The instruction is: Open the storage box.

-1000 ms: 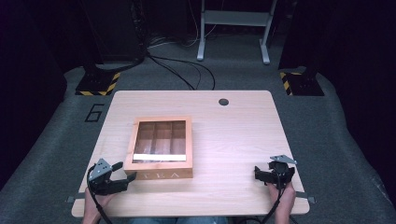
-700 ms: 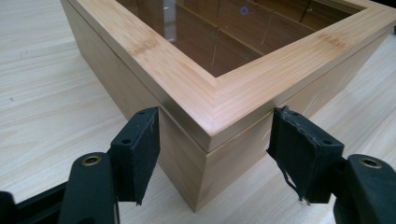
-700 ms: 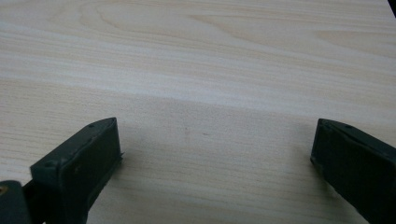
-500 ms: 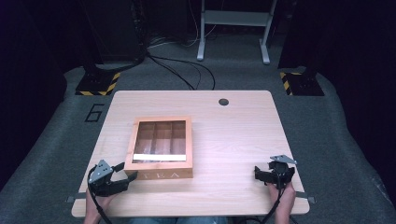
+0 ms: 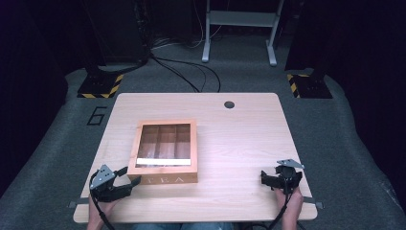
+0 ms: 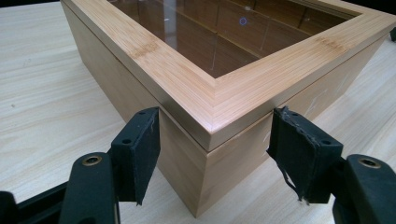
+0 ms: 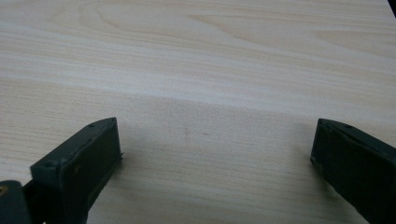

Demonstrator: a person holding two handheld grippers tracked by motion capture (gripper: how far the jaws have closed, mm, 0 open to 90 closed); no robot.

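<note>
Our left gripper (image 5: 128,178) has just been closing; its jaws now straddle the near left corner of the wooden tea box (image 5: 165,152), each pad (image 6: 142,151) close beside a wall, and we cannot tell whether they press. Our right gripper (image 5: 266,175) rests with jaws spread wide over bare wood, holding nothing, well apart from the box. The box, glass lid shut, sits left of centre on the pale table (image 5: 249,139), which has a round hole (image 5: 229,104) near its far edge. Beyond lie grey carpet (image 5: 354,143), black cables (image 5: 191,76), and dark surroundings.
</note>
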